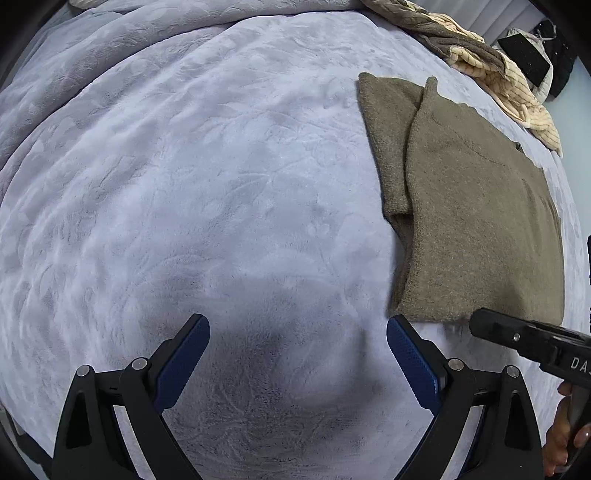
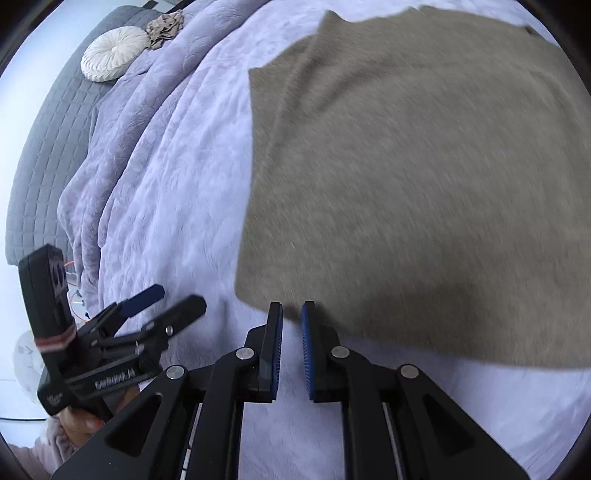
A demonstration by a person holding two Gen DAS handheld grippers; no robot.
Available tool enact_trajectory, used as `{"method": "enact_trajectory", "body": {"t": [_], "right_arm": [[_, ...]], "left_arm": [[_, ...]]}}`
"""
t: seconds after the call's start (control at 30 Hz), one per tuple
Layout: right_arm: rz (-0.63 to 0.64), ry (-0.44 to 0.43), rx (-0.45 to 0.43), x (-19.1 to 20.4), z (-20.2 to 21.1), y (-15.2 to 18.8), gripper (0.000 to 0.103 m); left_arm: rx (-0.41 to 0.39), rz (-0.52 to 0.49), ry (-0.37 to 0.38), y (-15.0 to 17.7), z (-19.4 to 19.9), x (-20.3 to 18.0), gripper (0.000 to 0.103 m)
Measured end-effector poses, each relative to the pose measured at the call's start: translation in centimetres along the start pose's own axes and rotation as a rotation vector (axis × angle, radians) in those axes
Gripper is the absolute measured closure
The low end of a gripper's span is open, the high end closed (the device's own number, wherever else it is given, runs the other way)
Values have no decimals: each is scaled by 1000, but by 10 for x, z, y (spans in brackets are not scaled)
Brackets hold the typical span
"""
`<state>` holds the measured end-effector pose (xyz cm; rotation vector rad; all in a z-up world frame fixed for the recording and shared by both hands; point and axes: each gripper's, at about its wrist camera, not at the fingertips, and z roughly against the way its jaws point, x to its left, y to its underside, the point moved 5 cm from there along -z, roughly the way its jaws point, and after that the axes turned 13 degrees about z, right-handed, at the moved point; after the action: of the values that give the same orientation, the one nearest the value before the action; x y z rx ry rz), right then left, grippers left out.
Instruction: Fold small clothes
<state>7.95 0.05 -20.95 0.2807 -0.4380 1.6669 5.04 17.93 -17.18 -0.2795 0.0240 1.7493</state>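
Note:
An olive-brown knit garment lies partly folded on the lilac bedspread, one sleeve laid along its left side. It fills the right wrist view. My left gripper is open wide and empty, above bare bedspread to the left of the garment's near corner. My right gripper has its jaws close together with a narrow gap, nothing between them, at the garment's near edge. The right gripper also shows in the left wrist view, and the left gripper shows in the right wrist view.
A cream and brown pile of clothes lies at the far right edge of the bed. A round white cushion and a beige one sit near the grey quilted headboard. The bedspread bunches in folds at the far side.

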Motion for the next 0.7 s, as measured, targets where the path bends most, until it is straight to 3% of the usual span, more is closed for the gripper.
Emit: {"method": "enact_trajectory", "body": {"t": [0.1, 0.23, 0.7], "right_arm": [[-45, -9, -3, -10, 6, 13, 82], [-81, -22, -19, -21, 16, 26, 58], [-145, -54, -30, -40, 21, 50, 49]], "left_arm": [[4, -15, -3, 3, -1, -8, 6], [12, -28, 0, 5, -3, -19, 6], [29, -88, -23, 16, -12, -47, 1]]}}
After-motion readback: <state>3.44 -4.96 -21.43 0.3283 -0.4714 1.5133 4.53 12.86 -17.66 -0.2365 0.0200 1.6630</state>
